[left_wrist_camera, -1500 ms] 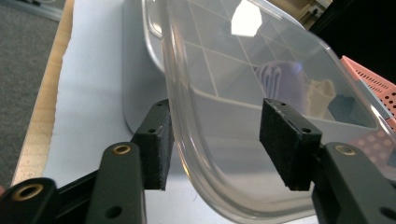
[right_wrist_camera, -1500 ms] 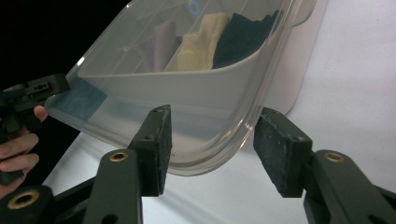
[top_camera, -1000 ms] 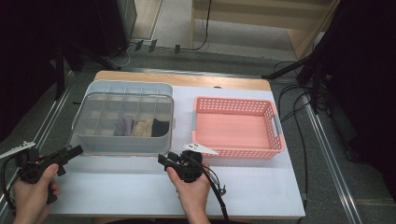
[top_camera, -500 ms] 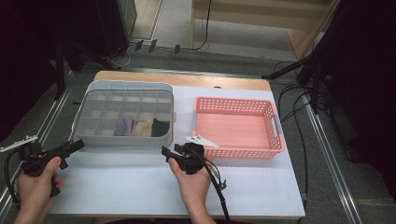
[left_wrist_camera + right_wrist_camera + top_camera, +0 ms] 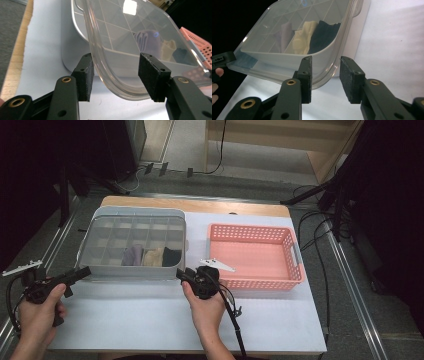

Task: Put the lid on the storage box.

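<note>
High view, right gripper (image 5: 183, 274) jaws just closing, nearer clear lid (image 5: 132, 241) corner

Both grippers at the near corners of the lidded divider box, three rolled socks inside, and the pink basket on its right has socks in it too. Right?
Not quite: the pink basket is empty, per the high view. The rest holds: left gripper and right gripper sit at the near corners of the lidded divider box, with three rolled socks inside.

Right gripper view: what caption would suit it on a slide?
Open right gripper at the clear lid of a grey divided box holding folded cloths.

Left tool (image 5: 84, 271) gapes; right tool (image 5: 181, 273) has just been closing.
</note>
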Available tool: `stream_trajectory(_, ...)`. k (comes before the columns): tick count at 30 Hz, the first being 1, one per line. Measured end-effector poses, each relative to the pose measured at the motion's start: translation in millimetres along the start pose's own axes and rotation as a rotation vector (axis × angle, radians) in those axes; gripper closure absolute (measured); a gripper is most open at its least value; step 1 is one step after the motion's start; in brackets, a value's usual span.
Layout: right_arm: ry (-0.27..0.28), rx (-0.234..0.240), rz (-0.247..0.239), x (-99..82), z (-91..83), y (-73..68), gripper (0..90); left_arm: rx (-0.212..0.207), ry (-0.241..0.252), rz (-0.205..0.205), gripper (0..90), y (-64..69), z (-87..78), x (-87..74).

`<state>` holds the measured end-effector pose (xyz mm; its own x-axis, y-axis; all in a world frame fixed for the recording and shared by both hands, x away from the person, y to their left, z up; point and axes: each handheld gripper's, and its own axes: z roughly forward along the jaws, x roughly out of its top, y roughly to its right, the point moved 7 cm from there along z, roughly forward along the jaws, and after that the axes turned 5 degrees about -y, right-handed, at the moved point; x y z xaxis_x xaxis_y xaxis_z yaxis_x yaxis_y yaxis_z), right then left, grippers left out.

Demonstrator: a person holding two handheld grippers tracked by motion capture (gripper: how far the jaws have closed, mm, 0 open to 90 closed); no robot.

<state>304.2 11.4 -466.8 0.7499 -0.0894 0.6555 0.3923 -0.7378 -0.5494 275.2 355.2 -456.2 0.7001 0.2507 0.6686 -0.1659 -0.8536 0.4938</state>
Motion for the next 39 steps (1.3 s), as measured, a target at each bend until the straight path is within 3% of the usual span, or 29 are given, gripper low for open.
stream_trajectory(8,0.006,0.002,0.019,0.9,3.9,-1.9,63.7,0.018,0.009,0.003,50.2,-2.7,-0.5,4.3)
stream_trajectory(12,0.027,-0.04,0.006,4.2,6.3,-3.4,67.4,0.027,0.013,0.004,50.7,-3.8,0.5,7.9)
stream_trajectory(17,0.037,-0.053,-0.015,9.0,10.8,-3.8,67.0,0.039,0.022,-0.011,50.6,-5.5,3.3,11.8)
stream_trajectory(20,0.023,-0.037,-0.01,8.0,11.0,-3.4,64.7,0.036,0.014,-0.012,50.4,-6.5,4.2,11.1)
stream_trajectory(24,-0.026,0.035,0.058,3.7,14.4,-3.8,56.8,0.031,0.011,-0.007,50.3,-6.8,4.0,10.7)
stream_trajectory(27,-0.026,0.032,0.069,3.6,15.2,-4.4,58.1,0.035,0.01,-0.006,50.3,-6.5,4.0,10.8)
stream_trajectory(39,0.017,0.033,0.032,7.5,10.5,-12.9,60.4,0.025,0.021,-0.015,50.1,-10.0,0.9,14.2)
